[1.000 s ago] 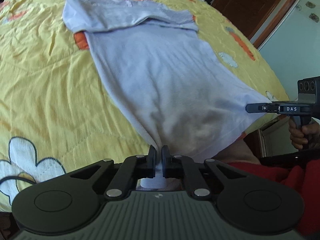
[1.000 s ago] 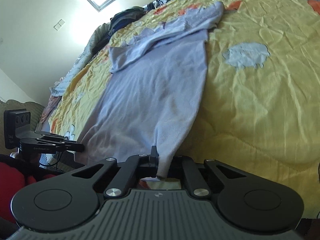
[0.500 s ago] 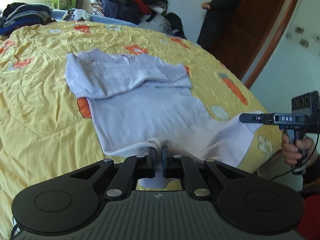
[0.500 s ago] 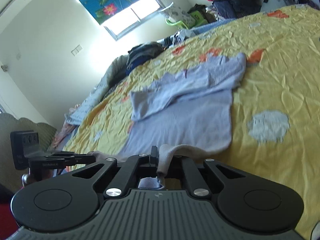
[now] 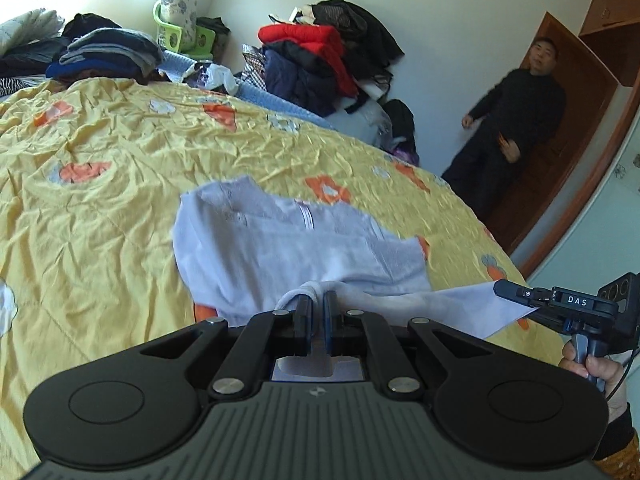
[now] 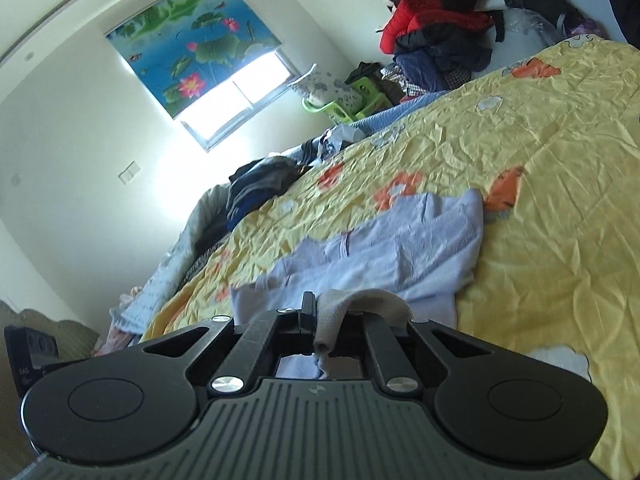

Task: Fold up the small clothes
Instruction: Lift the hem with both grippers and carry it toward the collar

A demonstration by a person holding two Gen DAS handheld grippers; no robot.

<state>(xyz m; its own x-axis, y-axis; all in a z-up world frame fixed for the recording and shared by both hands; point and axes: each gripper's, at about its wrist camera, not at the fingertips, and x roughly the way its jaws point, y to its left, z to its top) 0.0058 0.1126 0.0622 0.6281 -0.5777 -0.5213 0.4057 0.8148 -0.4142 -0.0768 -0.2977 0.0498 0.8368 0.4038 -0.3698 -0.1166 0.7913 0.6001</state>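
Garment: pale lavender knit top [image 5: 288, 256], lying on the bed, collar end away from the cameras, sleeves folded across the chest; near hem lifted off the cover.
Left gripper [image 5: 316, 312]: black two-finger tongs, clenched on one hem corner; cloth bunches over the tips and hangs between the jaws.
Right gripper [image 6: 320, 312]: black tongs, clenched on the other hem corner; cloth drapes over the right finger and hangs down between the jaws. In the left wrist view it sits at far right with hem fabric at its tip.
Hem: stretched between the two grippers, raised above the rest of the top.
Right hand [image 5: 596, 368]: wrapped round the handle.
Bed: yellow quilted cover with orange and white flowers [image 5: 100, 208], wrinkled.
Background: piled clothes [image 5: 312, 52] at the far side; person in dark clothing [image 5: 508, 128] by a brown wooden door [image 5: 580, 120]; window with a lotus-print blind [image 6: 180, 48].
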